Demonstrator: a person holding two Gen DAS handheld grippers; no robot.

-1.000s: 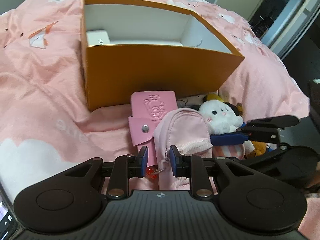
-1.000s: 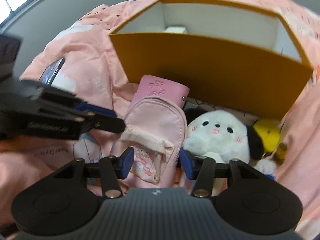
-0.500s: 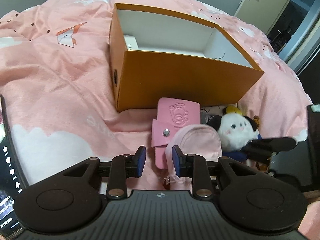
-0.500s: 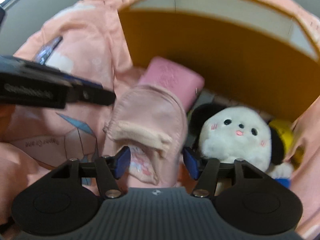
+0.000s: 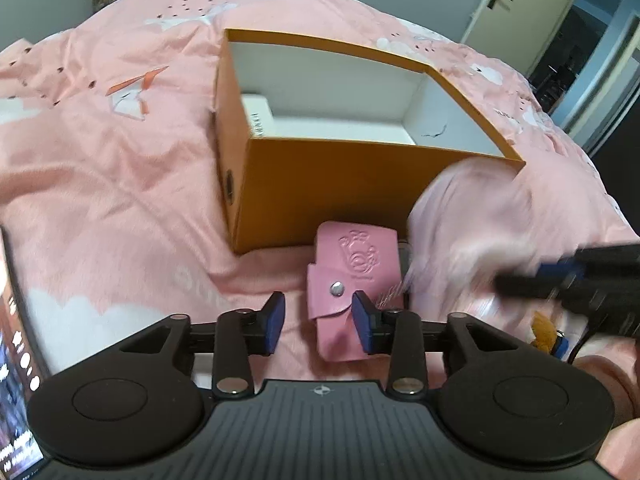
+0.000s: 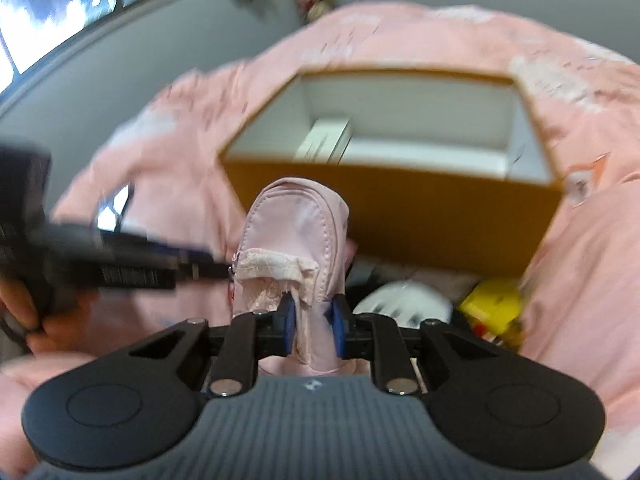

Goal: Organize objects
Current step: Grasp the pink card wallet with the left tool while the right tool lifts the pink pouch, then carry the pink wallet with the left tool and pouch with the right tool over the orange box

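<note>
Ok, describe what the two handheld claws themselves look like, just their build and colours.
Both match. The left claw has a black, ribbed body with a small pale emblem, two round black discs at the sides, black linkage bars with silver rivets, and blue pads on the fingers. The right claw is the same build, with blue pads. White printed lettering runs along the left claw's finger in the right wrist view.

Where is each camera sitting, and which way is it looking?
Left wrist: sits on the left gripper, looking down along its opening fingers at the pink snap wallet and orange box on the bed; nothing is gripped; no hand of the person shows.
Right wrist: sits on the right gripper, looking down at the box; its fingers are closing on the little pink backpack; the person's left hand shows.
Both see the orange box, the backpack, the pink blanket, and each other's gripper.
</note>
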